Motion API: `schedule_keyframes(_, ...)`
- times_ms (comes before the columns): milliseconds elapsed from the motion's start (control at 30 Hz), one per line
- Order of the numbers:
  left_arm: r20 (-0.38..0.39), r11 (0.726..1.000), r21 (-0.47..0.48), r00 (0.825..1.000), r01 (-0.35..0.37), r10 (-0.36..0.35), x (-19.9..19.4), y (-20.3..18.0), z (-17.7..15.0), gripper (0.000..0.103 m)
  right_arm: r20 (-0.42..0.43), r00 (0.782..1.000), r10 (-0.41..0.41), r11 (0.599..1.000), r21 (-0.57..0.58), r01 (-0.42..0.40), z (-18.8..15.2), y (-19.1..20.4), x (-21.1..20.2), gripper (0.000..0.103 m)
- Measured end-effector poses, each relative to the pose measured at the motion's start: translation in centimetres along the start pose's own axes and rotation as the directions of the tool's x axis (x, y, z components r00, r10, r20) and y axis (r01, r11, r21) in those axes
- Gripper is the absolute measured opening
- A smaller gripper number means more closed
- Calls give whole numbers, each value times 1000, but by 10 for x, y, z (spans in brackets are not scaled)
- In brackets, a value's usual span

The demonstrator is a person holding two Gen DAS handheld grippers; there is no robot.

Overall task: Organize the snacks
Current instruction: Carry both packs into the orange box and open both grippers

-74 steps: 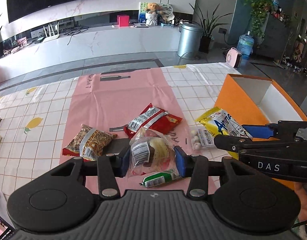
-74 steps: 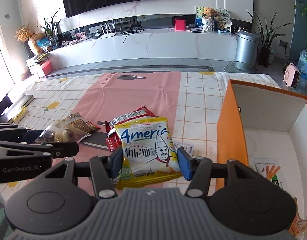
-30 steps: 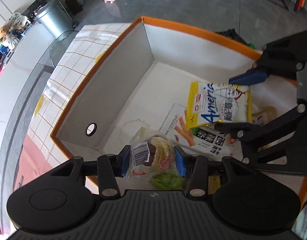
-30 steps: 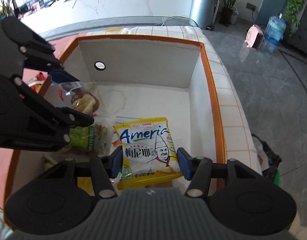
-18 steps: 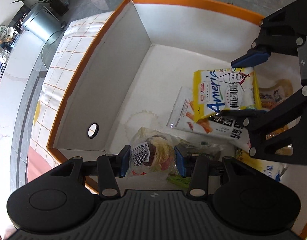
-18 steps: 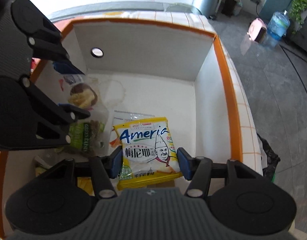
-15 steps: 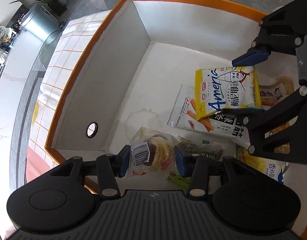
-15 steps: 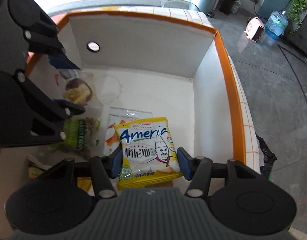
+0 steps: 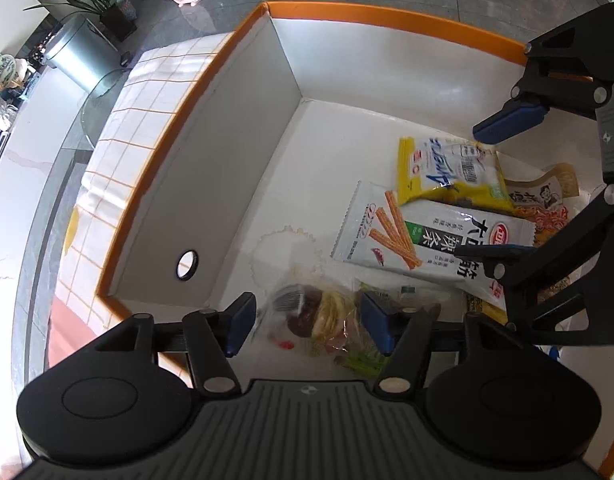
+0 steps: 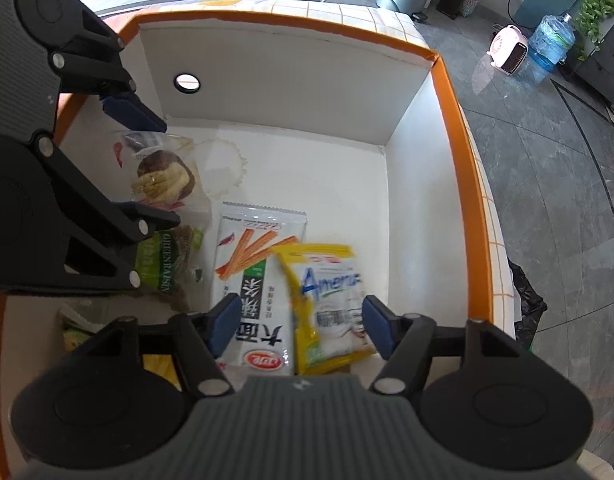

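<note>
Both grippers hang over the orange box (image 9: 179, 128) with white inside walls (image 10: 291, 92). My left gripper (image 9: 307, 316) is open; the clear pastry bag (image 9: 315, 312) lies loose between its jaws on the box floor, and shows in the right wrist view (image 10: 163, 176). My right gripper (image 10: 299, 324) is open; the yellow America chip bag (image 10: 331, 304) has dropped out of it and lies on other packets, as the left wrist view also shows (image 9: 447, 172).
In the box lie a white spicy-stick packet (image 10: 259, 272), a green raisin pack (image 10: 167, 256) and a tan snack packet (image 9: 547, 196). Outside the box are the tiled tablecloth (image 9: 147, 92), a metal bin (image 9: 79, 52) and a pink heater (image 10: 511, 48) on the floor.
Both grippers have opened. The pastry bag and the yellow chip bag have dropped free into the box; the chip bag has fallen onto the white packet.
</note>
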State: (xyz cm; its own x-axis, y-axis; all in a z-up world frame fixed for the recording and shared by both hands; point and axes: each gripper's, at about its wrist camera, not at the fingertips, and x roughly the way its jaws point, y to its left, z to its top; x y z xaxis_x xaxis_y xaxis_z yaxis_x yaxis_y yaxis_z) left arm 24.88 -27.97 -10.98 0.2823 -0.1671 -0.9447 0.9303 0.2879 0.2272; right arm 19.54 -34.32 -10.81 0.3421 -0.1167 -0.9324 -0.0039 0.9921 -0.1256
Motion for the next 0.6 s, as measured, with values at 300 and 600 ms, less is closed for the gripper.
schedule_keyframes(300, 92, 999, -33, 995, -27, 29, -42, -6, -19, 76, 56, 998, -7, 1000, -8, 7, -5, 13, -36, 72)
schedule_keyframes(600, 163, 990, -132, 985, -43, 64, -99, 0, -42, 76, 147, 989, -18, 1000, 0, 18, -21, 24, -86, 72)
